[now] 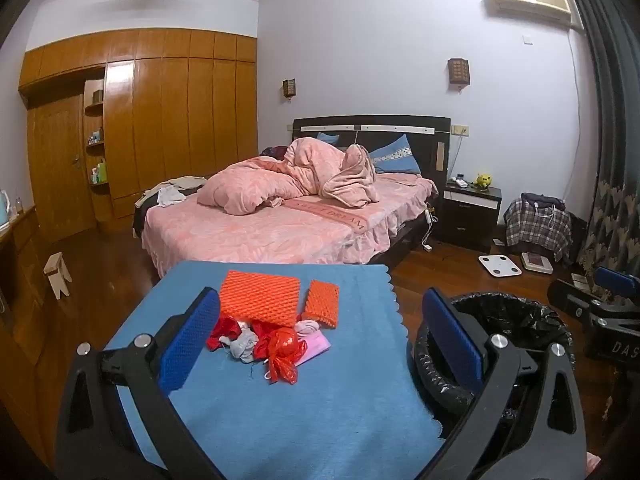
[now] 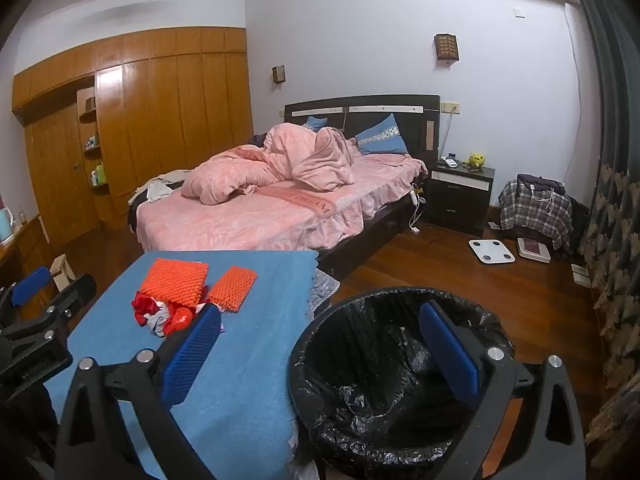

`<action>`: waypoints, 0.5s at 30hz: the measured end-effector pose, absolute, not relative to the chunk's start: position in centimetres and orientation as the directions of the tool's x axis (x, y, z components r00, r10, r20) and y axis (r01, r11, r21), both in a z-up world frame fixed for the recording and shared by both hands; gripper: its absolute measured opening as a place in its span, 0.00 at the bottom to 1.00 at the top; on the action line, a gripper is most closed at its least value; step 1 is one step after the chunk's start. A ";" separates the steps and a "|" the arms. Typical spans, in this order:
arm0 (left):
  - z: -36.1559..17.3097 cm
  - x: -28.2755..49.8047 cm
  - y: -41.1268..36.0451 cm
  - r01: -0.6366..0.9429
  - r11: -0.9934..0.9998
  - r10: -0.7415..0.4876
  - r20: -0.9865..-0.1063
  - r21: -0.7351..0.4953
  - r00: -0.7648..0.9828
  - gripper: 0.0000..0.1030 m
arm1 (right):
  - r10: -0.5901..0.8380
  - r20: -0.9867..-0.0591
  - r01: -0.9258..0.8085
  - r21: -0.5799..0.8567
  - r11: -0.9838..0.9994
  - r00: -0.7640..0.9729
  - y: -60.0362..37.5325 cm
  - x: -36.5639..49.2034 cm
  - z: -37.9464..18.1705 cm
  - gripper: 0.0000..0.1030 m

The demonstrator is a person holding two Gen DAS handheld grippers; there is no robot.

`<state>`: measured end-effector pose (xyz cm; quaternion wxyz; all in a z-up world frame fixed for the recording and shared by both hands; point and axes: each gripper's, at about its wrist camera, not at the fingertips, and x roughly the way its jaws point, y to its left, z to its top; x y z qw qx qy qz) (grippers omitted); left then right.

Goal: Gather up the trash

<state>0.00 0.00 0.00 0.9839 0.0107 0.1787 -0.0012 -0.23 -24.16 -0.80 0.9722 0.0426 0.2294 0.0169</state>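
Observation:
A pile of trash lies on a blue-covered table [image 1: 280, 412]: a large orange foam net [image 1: 260, 298], a smaller orange foam net [image 1: 321, 303], a crumpled red plastic bag [image 1: 282, 354], red and grey scraps and a pink piece [image 1: 316, 347]. My left gripper [image 1: 320, 328] hangs open over the table, the pile between and ahead of its blue pads, untouched. A round bin with a black liner [image 2: 384, 364] stands right of the table. My right gripper [image 2: 320, 336] is open above the bin's near side, empty. The pile [image 2: 168, 312] sits left of its left pad.
A bed [image 1: 280, 224] with pink bedding stands behind the table. A wooden wardrobe [image 1: 160, 128] fills the left wall. On the floor to the right lie a white scale [image 1: 500, 266], a nightstand [image 1: 468, 212] and a chair with plaid cloth [image 1: 536, 226]. A small wooden stool [image 1: 58, 274] is left.

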 end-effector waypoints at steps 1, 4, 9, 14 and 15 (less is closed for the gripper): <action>0.0 0.0 0.0 0.007 1.000 0.001 -0.352 0.023 0.936 0.95 | 0.052 -0.445 -0.013 0.091 0.996 0.894 -24.2 -0.2 -0.8 0.94; 0.0 0.0 0.0 0.007 1.000 0.002 -0.352 0.024 0.936 0.95 | 0.053 -0.444 -0.014 0.090 0.996 0.894 -24.1 -0.2 -0.8 0.94; 0.0 0.0 0.0 0.007 1.000 0.002 -0.352 0.024 0.936 0.95 | 0.052 -0.444 -0.013 0.090 0.996 0.895 -24.1 -0.2 -0.8 0.94; 0.0 0.0 0.1 0.008 1.000 0.001 -0.355 0.023 0.935 0.95 | 0.052 -0.444 -0.014 0.090 0.996 0.894 -24.1 -0.2 -0.8 0.94; 0.0 -0.1 0.1 0.008 1.000 0.000 -0.355 0.023 0.935 0.95 | 0.052 -0.445 -0.014 0.090 0.996 0.894 -24.1 -0.2 -0.8 0.94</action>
